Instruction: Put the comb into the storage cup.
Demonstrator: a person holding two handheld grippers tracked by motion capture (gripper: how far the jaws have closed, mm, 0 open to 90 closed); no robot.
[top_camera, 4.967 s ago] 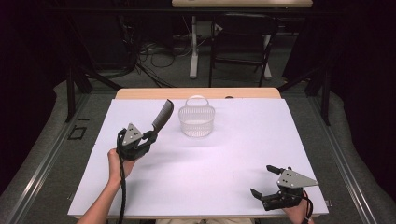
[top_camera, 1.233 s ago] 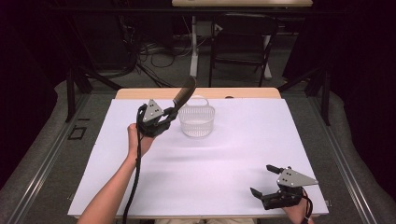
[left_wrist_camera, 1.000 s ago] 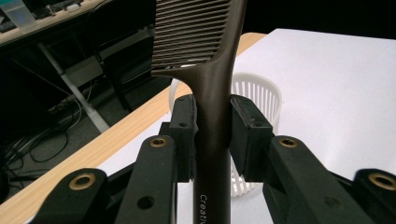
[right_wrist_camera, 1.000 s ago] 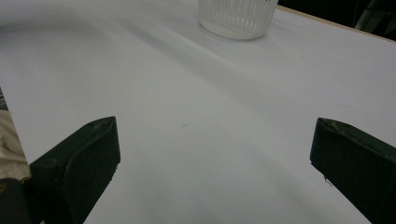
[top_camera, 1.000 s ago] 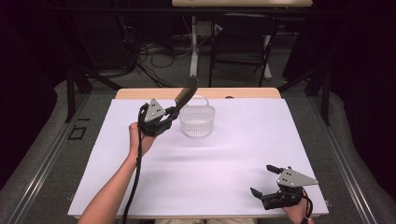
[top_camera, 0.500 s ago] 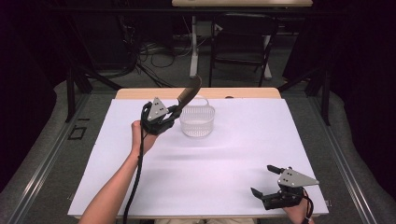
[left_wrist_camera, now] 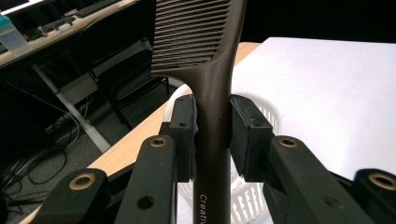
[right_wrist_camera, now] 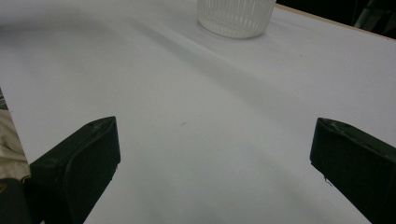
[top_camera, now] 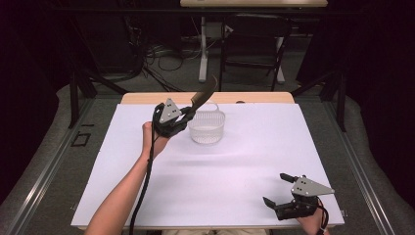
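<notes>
One comb [left_wrist_camera: 212, 84] in the left gripper [top_camera: 188, 113], one basket [top_camera: 207, 127].

**Black tongs, grey plates, bare forearms**

The left tongs [top_camera: 182, 117] and right tongs [top_camera: 278, 190] are built of matte black parts. Each carries a grey three-cornered plate dotted with small dark holes. Brass-ringed screw holes sit in the black jaw arms, whose pads are blocky and square. A black cable [top_camera: 141, 196] trails along the left forearm. Both forearms are bare, without sleeves.
</notes>
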